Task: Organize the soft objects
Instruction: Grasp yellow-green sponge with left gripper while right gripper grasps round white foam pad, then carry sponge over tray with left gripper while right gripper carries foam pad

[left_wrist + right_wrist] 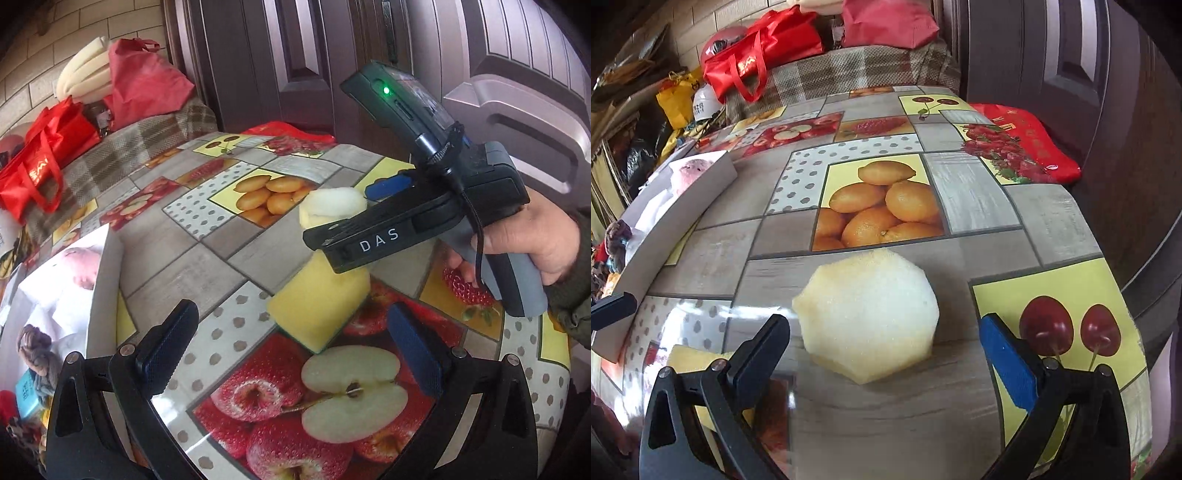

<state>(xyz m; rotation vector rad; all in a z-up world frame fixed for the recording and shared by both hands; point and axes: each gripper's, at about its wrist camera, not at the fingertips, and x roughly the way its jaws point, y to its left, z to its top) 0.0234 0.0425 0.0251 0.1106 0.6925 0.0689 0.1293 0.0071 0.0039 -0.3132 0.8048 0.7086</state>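
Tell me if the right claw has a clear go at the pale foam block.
Probably yes. The right claw is open, with the pale foam block lying on the table just ahead between its fingers and nothing in between. The yellow sponge sits off to one side.

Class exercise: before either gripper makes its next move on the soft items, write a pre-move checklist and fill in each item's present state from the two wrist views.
1. Right gripper open wide enough for the white foam piece: ok, jaws stand apart on either side of it.
2. Foam lies free on the table, nothing on top: ok.
3. Left gripper open and unloaded: ok.
4. Yellow sponge reachable by the left gripper: ok, though the right gripper hangs above its far end.
5. White box has room: cannot tell, its inside is partly hidden.
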